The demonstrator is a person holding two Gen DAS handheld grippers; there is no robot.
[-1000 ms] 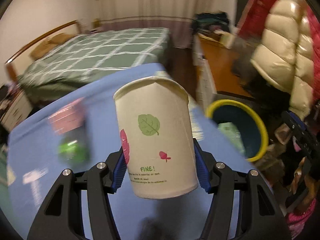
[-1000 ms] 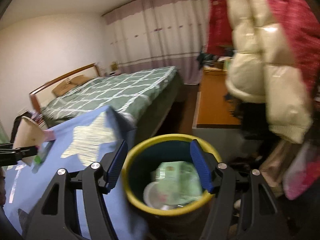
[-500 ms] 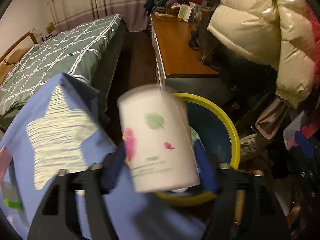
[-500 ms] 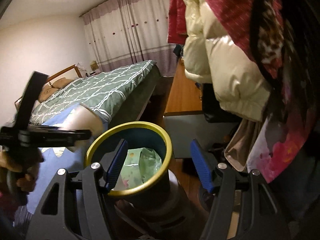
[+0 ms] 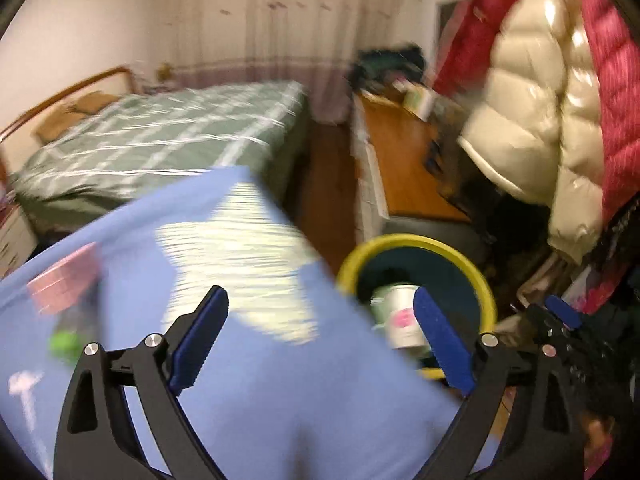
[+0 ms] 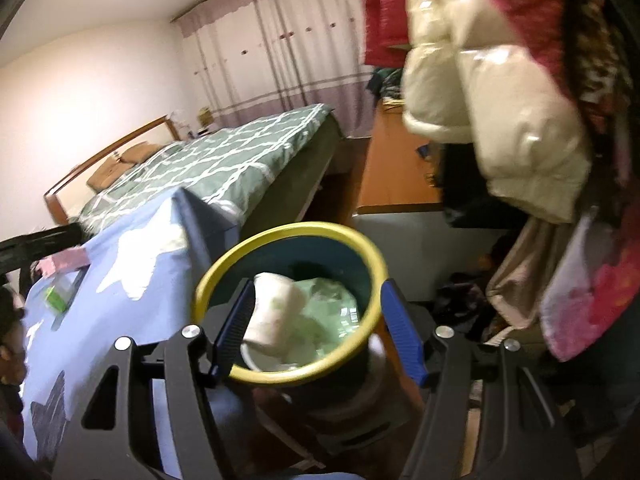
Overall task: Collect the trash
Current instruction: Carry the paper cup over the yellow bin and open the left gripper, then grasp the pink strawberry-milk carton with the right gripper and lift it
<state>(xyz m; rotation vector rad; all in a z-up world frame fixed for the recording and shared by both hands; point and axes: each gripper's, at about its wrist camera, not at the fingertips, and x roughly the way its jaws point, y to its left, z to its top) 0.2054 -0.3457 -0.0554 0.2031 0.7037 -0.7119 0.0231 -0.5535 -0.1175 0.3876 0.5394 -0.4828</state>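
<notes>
A white paper cup (image 5: pixel 400 320) with a pink print lies tipped inside the dark bin with a yellow rim (image 5: pixel 416 240), on top of pale green trash (image 6: pixel 328 304). My left gripper (image 5: pixel 320 300) hangs over the blue tablecloth (image 5: pixel 240 400) at the bin's left. Its jaws are opening, with nothing between them. In the right wrist view the cup (image 6: pixel 276 316) and the bin rim (image 6: pixel 288 232) show between the fingers of my right gripper (image 6: pixel 319 286). That gripper is open and hovers just above the bin without gripping it.
A pink item (image 5: pixel 64 284) and a green item (image 5: pixel 64 340) lie on the table's left part. Puffy jackets (image 5: pixel 532 112) hang close on the right above the bin. A bed (image 5: pixel 160 140) and a wooden desk (image 5: pixel 404 168) stand behind.
The left gripper carried the cup from the table to the bin, let it go and swung back left. The cup now lies in the bin. The right gripper sank slightly.
</notes>
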